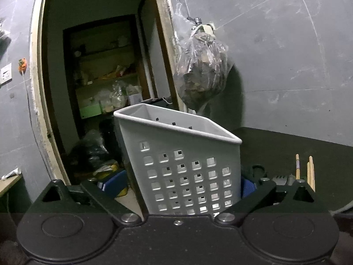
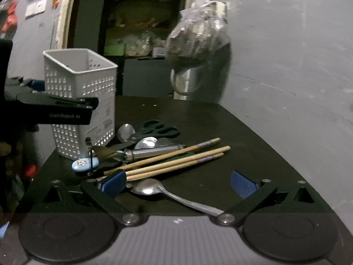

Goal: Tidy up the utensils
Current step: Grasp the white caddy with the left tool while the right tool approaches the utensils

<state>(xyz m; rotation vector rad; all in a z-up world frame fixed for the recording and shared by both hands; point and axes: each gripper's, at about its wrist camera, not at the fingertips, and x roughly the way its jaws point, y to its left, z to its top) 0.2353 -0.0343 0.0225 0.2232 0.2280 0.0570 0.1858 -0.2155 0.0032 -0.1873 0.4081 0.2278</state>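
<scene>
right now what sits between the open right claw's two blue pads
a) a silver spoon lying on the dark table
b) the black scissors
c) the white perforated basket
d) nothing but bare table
a: in the right wrist view the silver spoon lies on the dark table between the blue pads of the right claw, untouched by either, while the black scissors and white basket sit farther back.
</scene>
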